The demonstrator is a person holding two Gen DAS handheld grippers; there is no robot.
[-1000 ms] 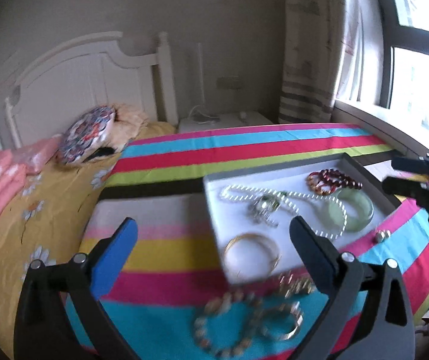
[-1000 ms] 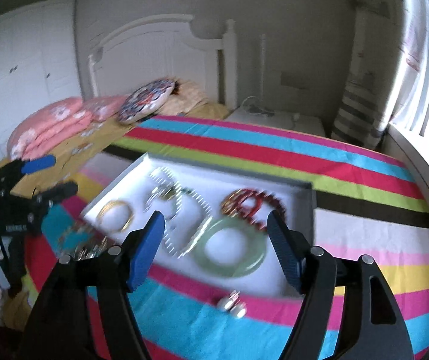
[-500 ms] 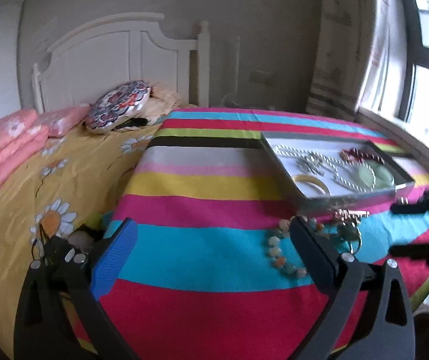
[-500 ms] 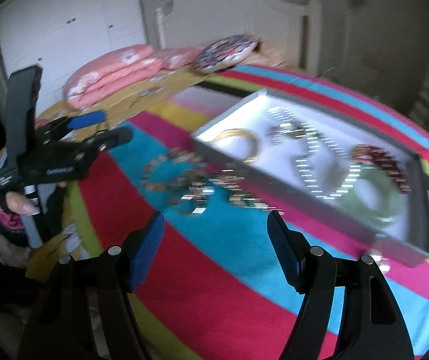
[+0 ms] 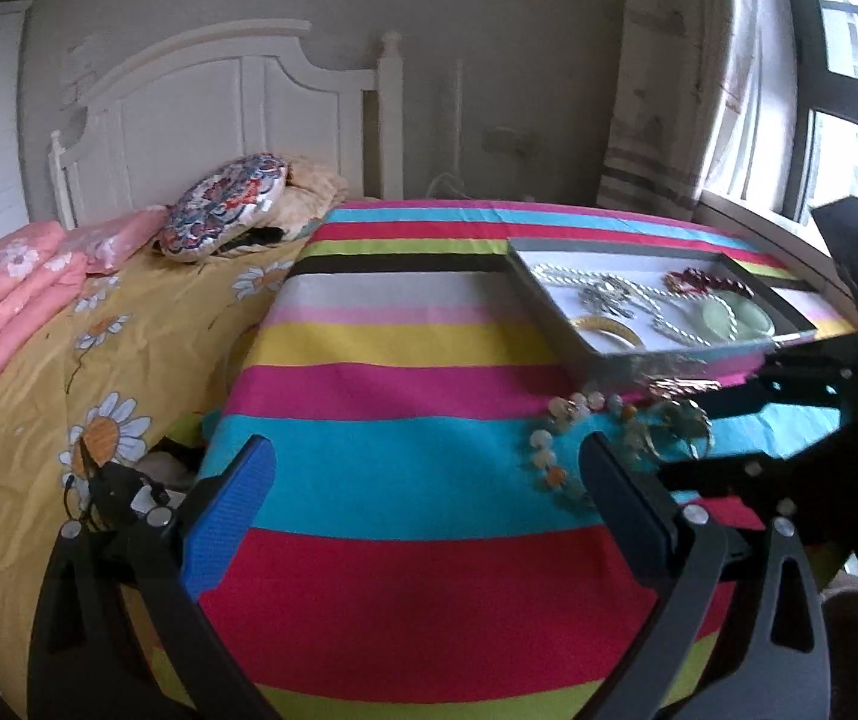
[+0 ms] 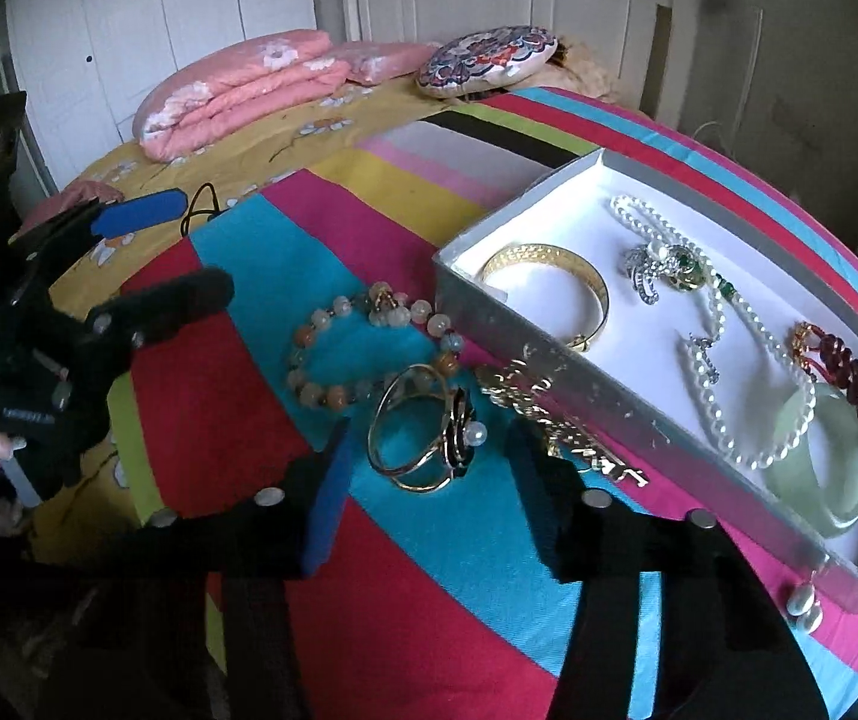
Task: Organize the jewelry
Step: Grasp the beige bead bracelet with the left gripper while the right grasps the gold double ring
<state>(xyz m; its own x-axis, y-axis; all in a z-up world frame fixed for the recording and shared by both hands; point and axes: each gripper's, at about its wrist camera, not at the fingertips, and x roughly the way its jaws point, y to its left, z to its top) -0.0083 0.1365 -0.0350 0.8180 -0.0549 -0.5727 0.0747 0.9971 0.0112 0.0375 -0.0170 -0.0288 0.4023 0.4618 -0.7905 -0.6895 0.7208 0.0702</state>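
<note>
A grey tray (image 6: 549,354) with a white lining sits on the striped blanket. It holds a gold bangle (image 6: 549,282), a pearl necklace (image 6: 723,372), a brooch (image 6: 663,270), a red bead bracelet (image 6: 849,372) and a jade bangle (image 6: 825,468). In front of the tray lie a bead bracelet (image 6: 333,360), a gold chain (image 6: 549,420) and a gold bangle with a black flower and a pearl (image 6: 423,438). My right gripper (image 6: 429,480) straddles that flower bangle. Its jaws are closing, and the pads stand clear of it. My left gripper (image 5: 429,498) hangs open over bare blanket, left of the jewellery.
Pearl earrings (image 6: 804,603) lie by the tray's near corner. Pink folded quilts (image 6: 237,90) and a round patterned cushion (image 6: 489,60) rest near the white headboard (image 5: 219,114). A black cable (image 6: 201,210) lies on the yellow sheet. A window (image 5: 849,108) is on the right.
The right gripper came down from over the tray to the loose jewellery and its jaws narrowed around the flower bangle. The left gripper swung left, away from the tray.
</note>
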